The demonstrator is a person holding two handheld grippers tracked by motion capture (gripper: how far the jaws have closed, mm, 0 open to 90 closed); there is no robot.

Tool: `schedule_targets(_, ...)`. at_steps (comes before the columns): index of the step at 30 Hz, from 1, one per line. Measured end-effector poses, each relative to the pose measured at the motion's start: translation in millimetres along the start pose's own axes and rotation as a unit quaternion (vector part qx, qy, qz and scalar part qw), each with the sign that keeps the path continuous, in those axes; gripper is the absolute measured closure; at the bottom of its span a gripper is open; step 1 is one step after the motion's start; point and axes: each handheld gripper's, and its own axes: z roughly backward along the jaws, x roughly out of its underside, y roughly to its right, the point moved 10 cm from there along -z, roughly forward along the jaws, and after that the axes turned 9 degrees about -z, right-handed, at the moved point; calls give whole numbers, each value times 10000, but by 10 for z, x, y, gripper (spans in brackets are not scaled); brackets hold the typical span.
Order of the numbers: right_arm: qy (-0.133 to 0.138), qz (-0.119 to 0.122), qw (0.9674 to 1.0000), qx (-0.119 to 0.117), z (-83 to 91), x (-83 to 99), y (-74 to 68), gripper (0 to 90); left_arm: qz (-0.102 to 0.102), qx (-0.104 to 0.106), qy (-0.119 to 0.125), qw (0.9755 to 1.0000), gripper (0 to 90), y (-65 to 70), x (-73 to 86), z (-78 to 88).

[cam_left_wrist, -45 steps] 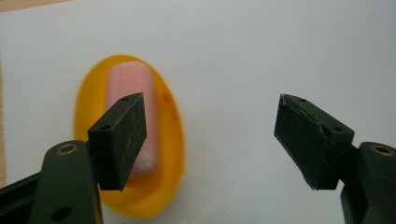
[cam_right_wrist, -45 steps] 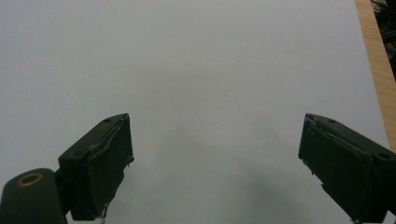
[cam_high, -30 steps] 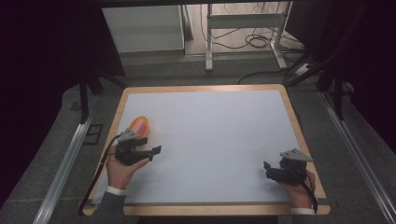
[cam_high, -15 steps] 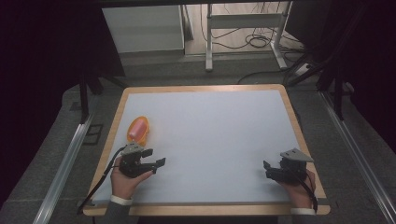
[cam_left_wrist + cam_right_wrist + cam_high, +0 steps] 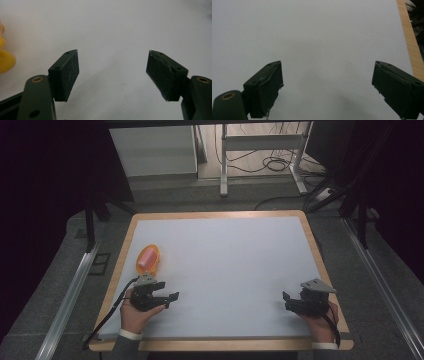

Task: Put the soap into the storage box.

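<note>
Orange-pink toy (image 5: pixel 148 259) lay at table's (image 5: pixel 225 250) left edge, just beyond left gripper (image 5: pixel 167 298); its jaws, just widened, stood apart, empty. Right gripper (image 5: pixel 289 300) near right, open, empty. Placement apparently done; nothing visibly left.

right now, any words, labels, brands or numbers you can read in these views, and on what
None can be read.
Orange and pink object: plain, no label seen.
White table top: blank, with no print.
Left gripper and right gripper: black jaws open, with bare pads and no marking or brand visible in either gripper view.
White cabinet behind the table: nothing legible.
</note>
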Motion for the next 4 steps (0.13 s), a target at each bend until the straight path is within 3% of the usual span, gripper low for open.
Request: schedule_targets(4,12,15,10000,-24,5,-9,-30,96,13,27,53,10000,265,34,-28,10)
